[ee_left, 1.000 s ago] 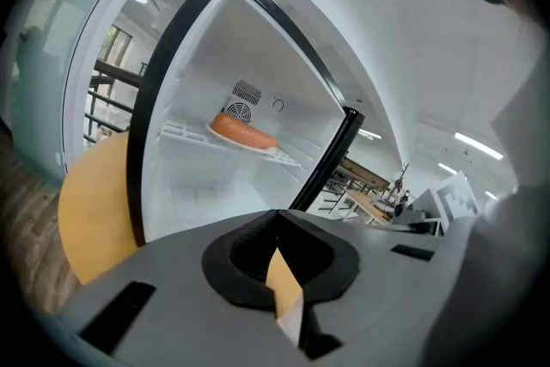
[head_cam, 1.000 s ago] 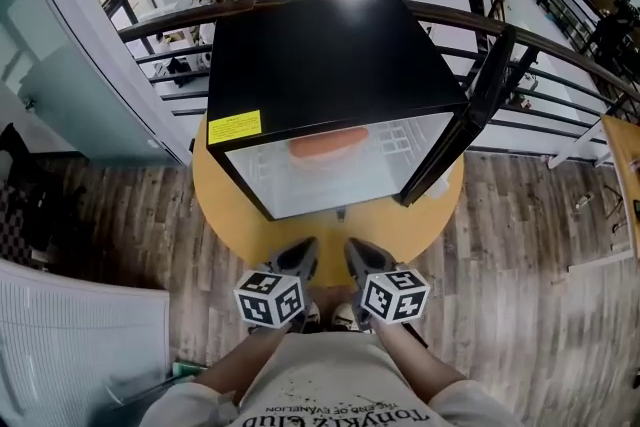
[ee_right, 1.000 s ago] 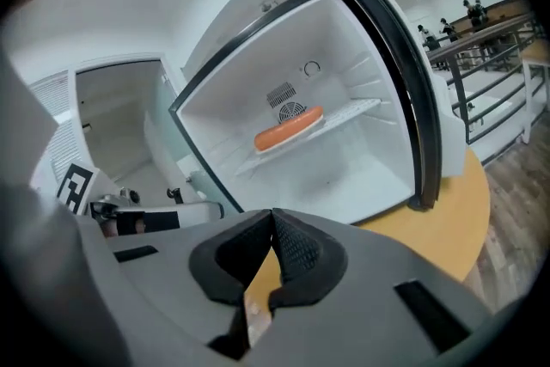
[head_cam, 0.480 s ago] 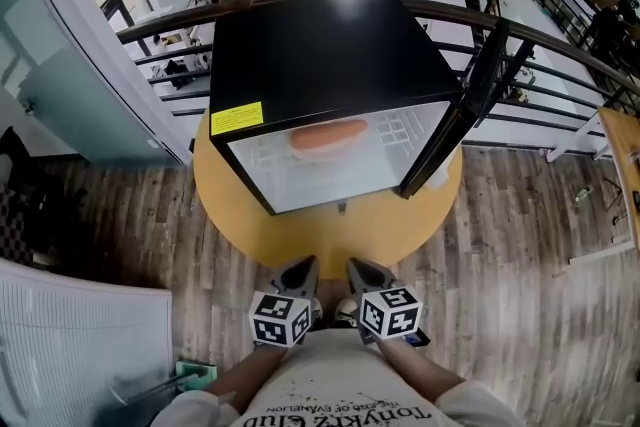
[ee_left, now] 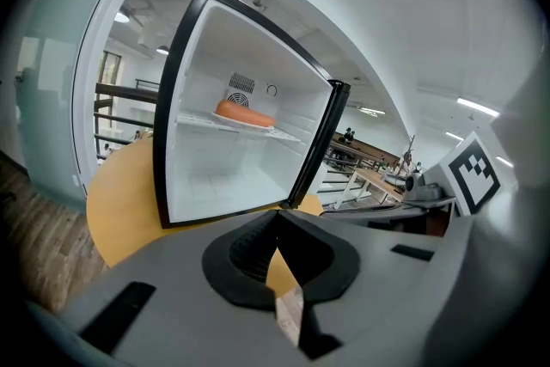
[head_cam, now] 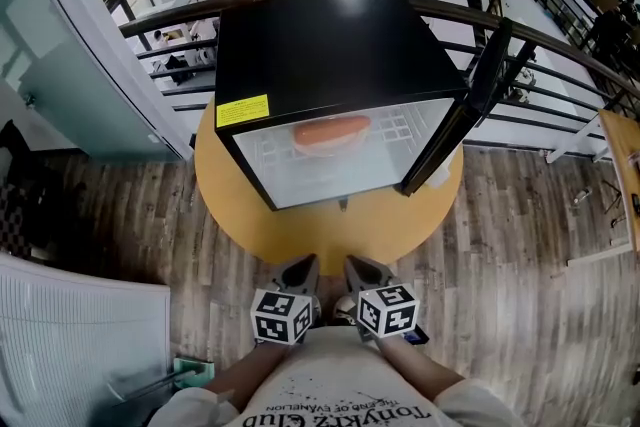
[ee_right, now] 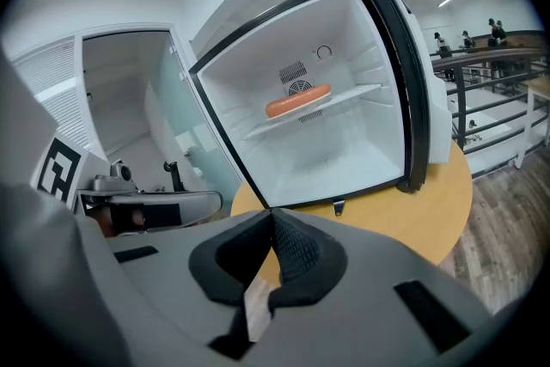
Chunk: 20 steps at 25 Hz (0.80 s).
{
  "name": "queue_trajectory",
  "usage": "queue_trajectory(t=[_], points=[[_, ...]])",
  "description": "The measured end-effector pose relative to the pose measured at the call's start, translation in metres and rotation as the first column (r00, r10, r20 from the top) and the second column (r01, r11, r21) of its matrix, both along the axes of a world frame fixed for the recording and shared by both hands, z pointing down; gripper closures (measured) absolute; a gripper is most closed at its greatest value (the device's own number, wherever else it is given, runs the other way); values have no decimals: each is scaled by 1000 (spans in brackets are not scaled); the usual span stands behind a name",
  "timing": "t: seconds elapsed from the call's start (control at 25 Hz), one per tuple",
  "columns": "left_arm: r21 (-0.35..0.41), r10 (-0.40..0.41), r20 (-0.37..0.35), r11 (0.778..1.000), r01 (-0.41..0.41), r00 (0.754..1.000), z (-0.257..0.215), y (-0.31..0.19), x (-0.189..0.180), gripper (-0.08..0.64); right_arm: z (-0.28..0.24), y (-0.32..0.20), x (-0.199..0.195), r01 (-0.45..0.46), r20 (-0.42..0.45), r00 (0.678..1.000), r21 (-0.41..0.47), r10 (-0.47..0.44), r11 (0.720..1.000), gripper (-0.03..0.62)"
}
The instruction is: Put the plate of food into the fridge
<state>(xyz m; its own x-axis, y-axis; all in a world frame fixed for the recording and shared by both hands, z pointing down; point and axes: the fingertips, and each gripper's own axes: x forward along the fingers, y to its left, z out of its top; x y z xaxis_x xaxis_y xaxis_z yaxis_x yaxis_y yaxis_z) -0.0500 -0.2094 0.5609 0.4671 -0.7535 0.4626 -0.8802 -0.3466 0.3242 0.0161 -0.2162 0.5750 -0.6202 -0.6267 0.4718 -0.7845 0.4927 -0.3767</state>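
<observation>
A small black fridge (head_cam: 330, 55) stands on a round yellow table (head_cam: 300, 230) with its door (head_cam: 470, 105) swung open to the right. On its wire shelf lies the plate of food (head_cam: 331, 131), an orange sausage-like piece on a white plate (ee_left: 245, 113) (ee_right: 297, 101). Both grippers are held low and close to my body, well short of the table. My left gripper (head_cam: 300, 271) is shut with nothing between its jaws (ee_left: 277, 223). My right gripper (head_cam: 357, 269) is shut and empty too (ee_right: 271, 220).
A dark metal railing (head_cam: 560, 65) runs behind the table, with an atrium below it. Wood-plank floor (head_cam: 520, 265) surrounds the table. A white slatted panel (head_cam: 70, 335) is at lower left, a wooden table edge (head_cam: 625, 165) at far right.
The view has drifted slightly; both grippers sit a little lower and closer to my body than a second ago. The plate stays on the fridge shelf.
</observation>
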Motion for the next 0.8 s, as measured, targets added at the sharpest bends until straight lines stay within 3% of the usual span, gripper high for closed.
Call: queue_trajectory(t=[0.8], points=[[-10,2,-16,1000,-2,1000,2,9,-6,537,-1,8,-6,-13,9,1000,-15,13,1000,567]])
